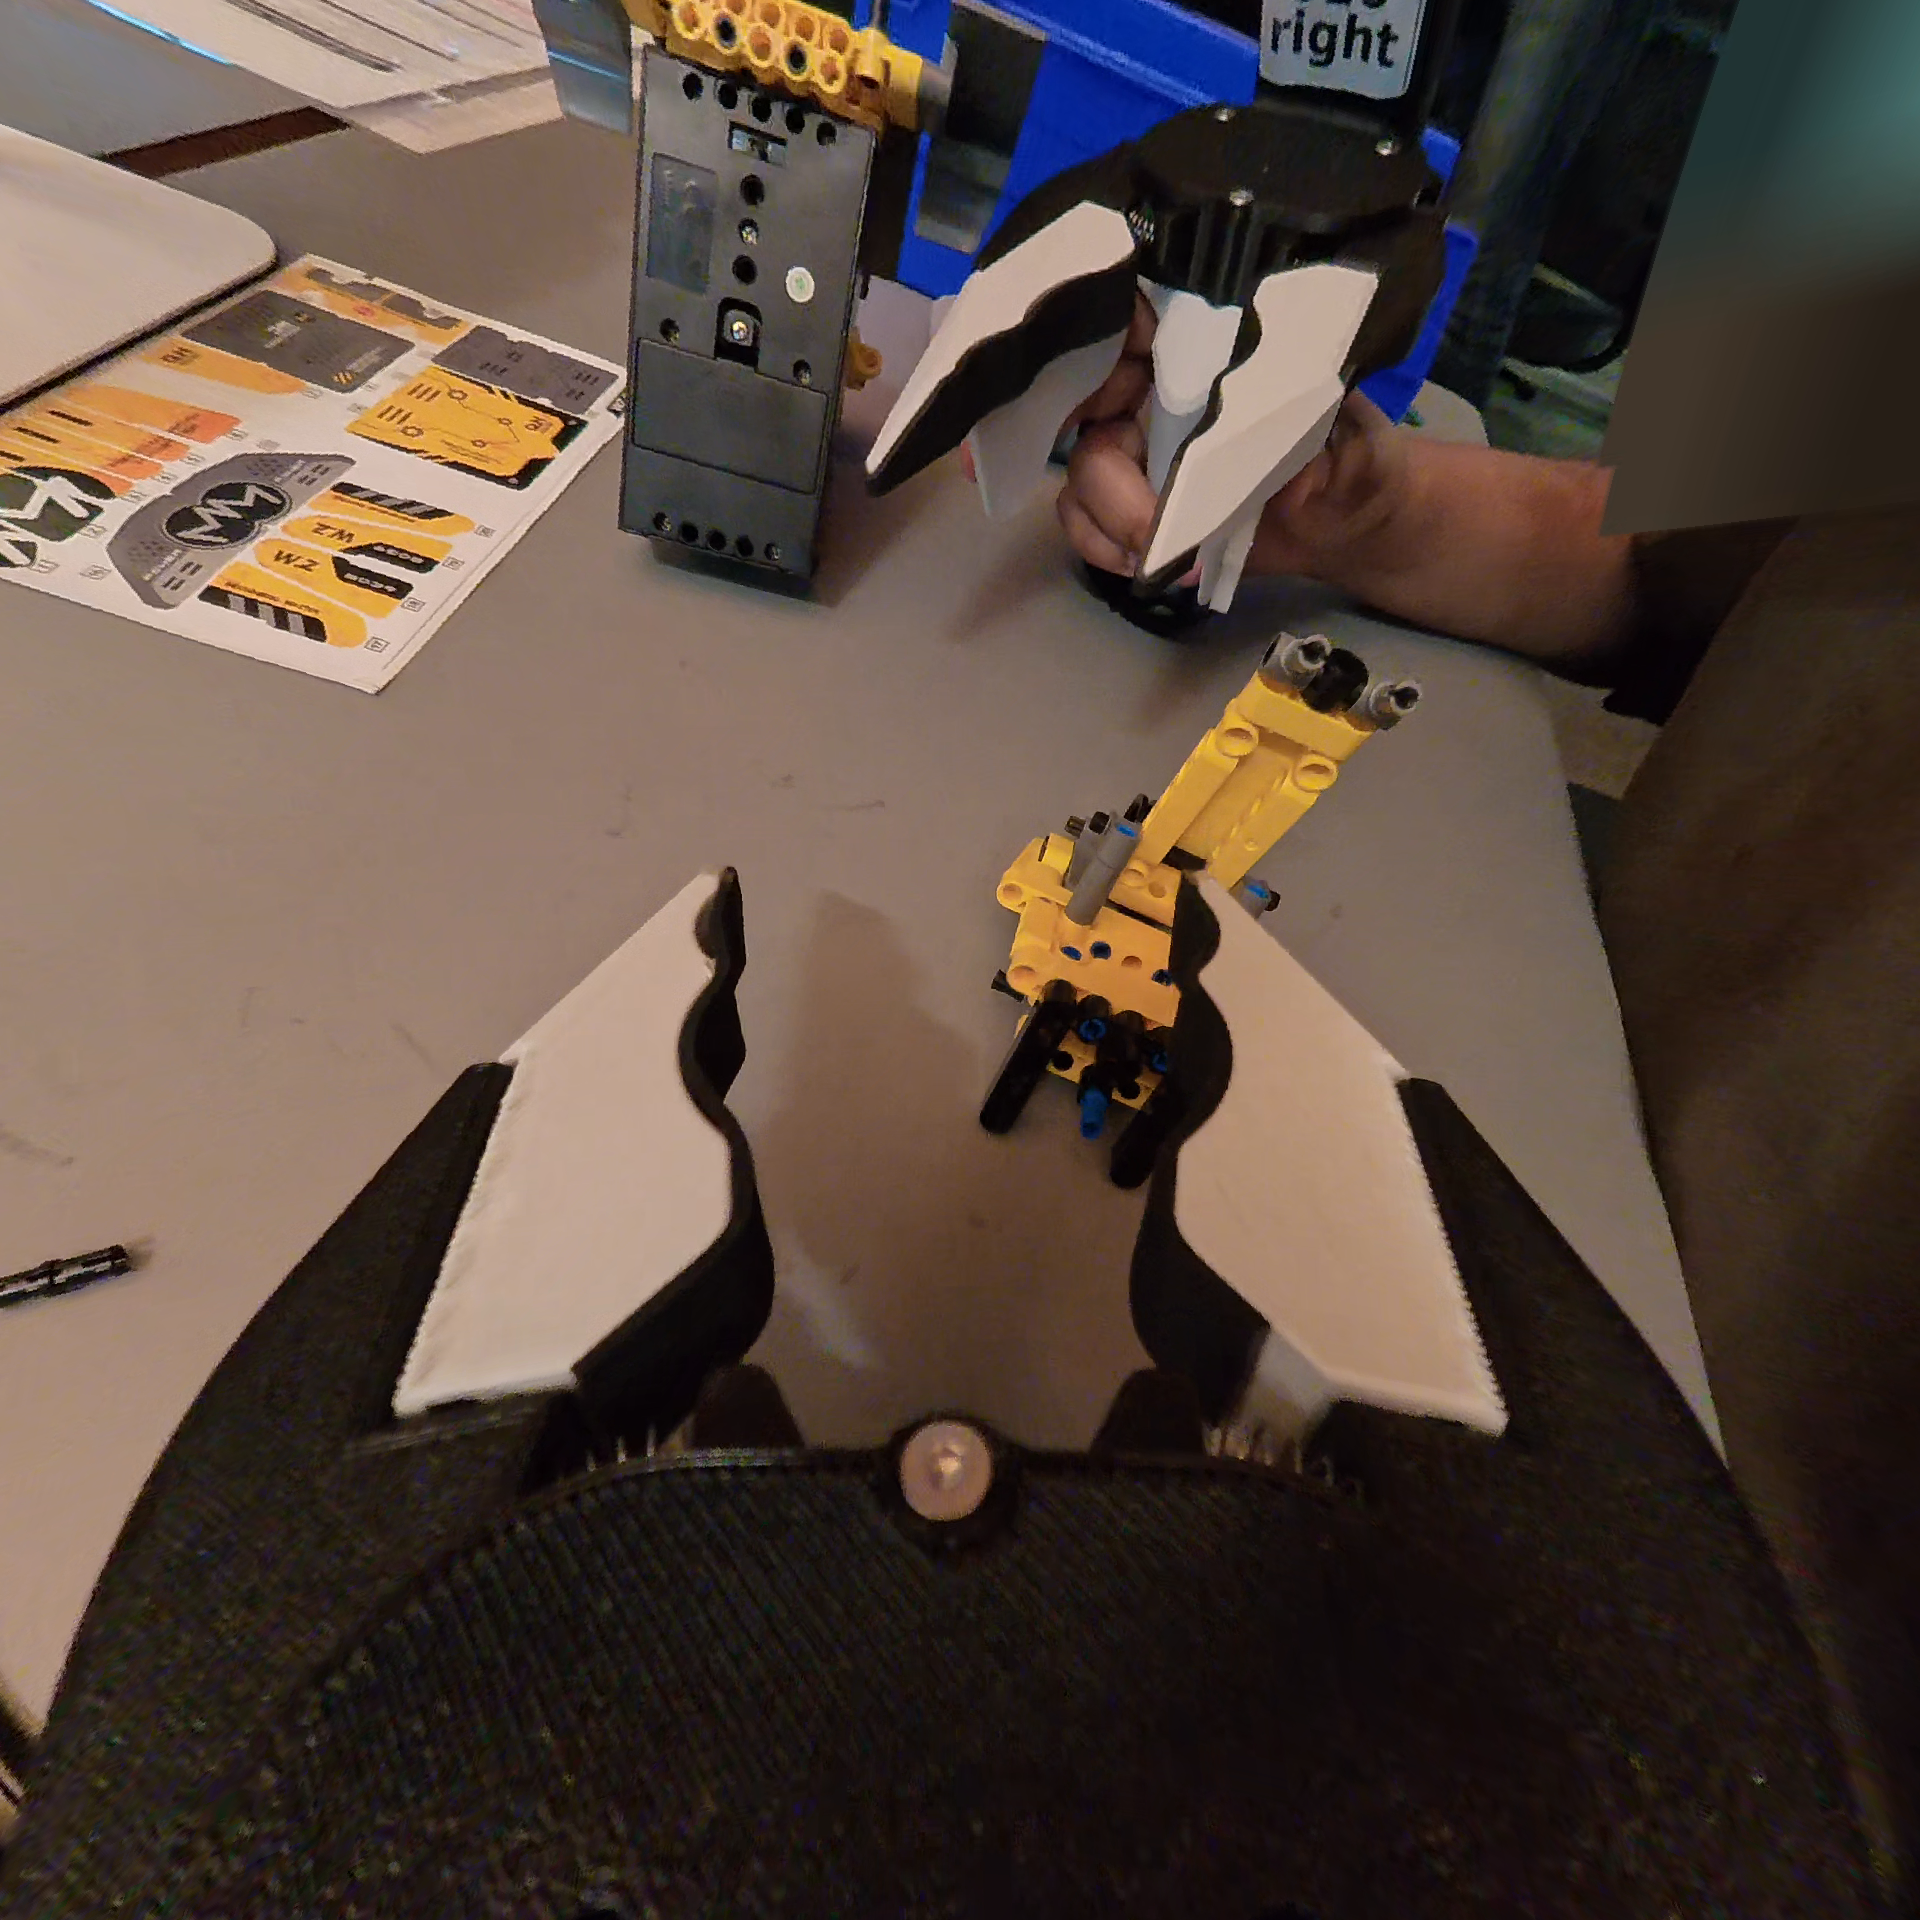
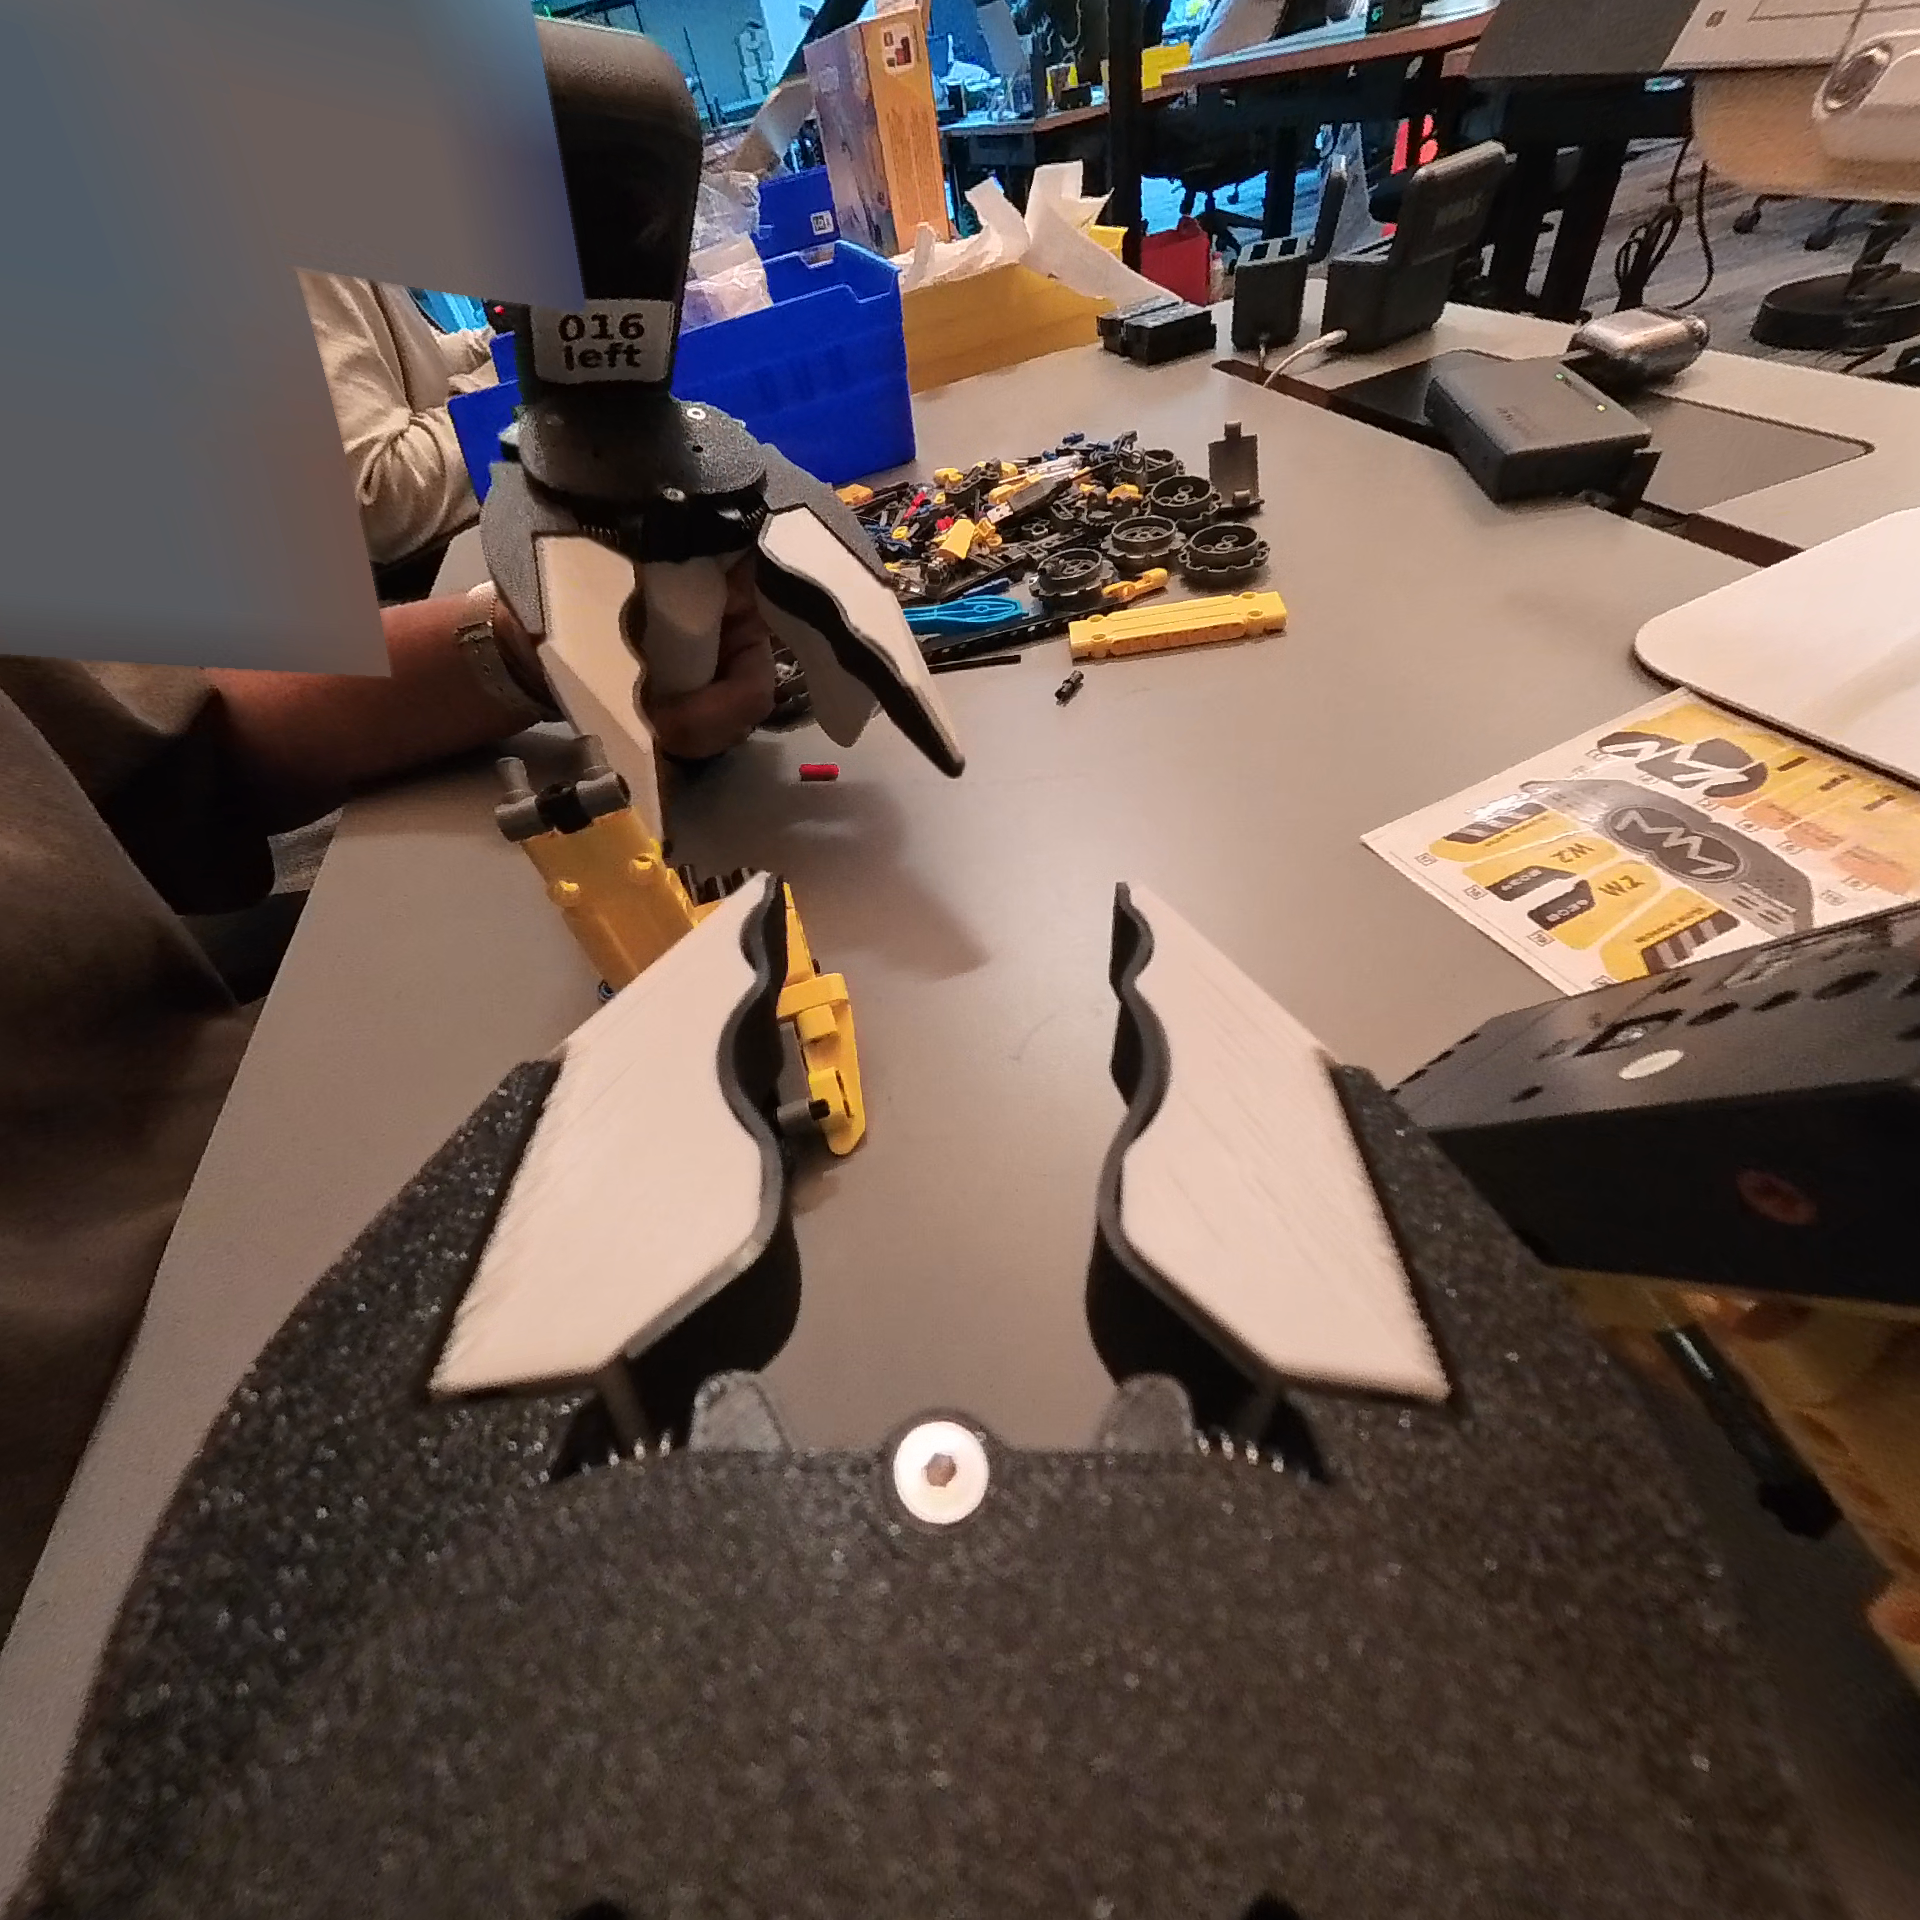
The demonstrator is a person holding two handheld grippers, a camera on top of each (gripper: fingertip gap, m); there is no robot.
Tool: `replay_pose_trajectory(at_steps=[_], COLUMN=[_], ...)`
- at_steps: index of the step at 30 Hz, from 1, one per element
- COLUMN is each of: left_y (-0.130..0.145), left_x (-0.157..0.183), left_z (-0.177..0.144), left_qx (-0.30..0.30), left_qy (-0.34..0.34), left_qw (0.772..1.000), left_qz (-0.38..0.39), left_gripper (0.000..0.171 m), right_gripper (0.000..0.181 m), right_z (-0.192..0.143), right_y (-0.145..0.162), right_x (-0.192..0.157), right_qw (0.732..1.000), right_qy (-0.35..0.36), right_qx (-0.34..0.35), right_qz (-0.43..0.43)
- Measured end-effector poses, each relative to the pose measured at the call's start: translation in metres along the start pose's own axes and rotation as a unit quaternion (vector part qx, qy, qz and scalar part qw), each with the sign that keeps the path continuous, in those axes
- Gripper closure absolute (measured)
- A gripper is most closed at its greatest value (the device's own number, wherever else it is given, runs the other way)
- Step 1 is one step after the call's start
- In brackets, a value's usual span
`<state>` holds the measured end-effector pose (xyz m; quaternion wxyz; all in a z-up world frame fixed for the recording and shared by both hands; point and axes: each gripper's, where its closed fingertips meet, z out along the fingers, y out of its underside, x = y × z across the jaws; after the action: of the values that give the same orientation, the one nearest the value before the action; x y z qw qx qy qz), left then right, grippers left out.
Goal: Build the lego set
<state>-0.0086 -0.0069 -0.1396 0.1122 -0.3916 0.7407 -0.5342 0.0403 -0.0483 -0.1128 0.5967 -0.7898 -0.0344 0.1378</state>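
A yellow brick assembly (image 1: pixel 1236 790) with grey, black and blue pins lies on the grey table (image 1: pixel 727 748). My left gripper (image 1: pixel 956 894) is open and empty, and its right finger is right beside the assembly. My right gripper (image 2: pixel 948 894) is open and empty, with its left finger over the same assembly (image 2: pixel 613 883). The two grippers face each other across it. The right gripper also shows in the left wrist view (image 1: pixel 1018 520), and the left gripper in the right wrist view (image 2: pixel 800 795), each held by a hand.
A black box (image 1: pixel 738 343) stands upright with a yellow perforated piece on top; it also shows close at the right (image 2: pixel 1662 1122). A sticker sheet (image 1: pixel 281 468), a white tray (image 1: pixel 104 260), blue bins (image 2: pixel 810 353), a pile of loose parts (image 2: pixel 1060 520), a yellow beam (image 2: pixel 1174 623) and stray pins (image 2: pixel 819 771) lie around. The gap from one gripper's tips to the other's is roughly 8 cm.
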Motion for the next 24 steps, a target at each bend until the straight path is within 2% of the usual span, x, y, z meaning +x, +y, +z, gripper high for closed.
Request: replay_pose_trajectory(at_steps=[14, 24], left_y=[0.0032, 0.0058], left_x=[0.0005, 0.0014], left_z=[0.0028, 0.0047], left_qx=[-0.012, -0.022], left_qy=[0.0, -0.002], left_qw=[1.0, 1.0], left_qz=[0.003, 0.011], left_gripper=[0.09, 0.088], right_gripper=[0.119, 0.119], right_z=[0.0072, 0.0046], right_y=[0.0086, 0.0055], right_x=[-0.006, -0.0036], right_qw=[0.999, 0.999], right_qy=[0.012, 0.008], right_qx=[-0.033, -0.021], right_qz=[-0.042, -0.025])
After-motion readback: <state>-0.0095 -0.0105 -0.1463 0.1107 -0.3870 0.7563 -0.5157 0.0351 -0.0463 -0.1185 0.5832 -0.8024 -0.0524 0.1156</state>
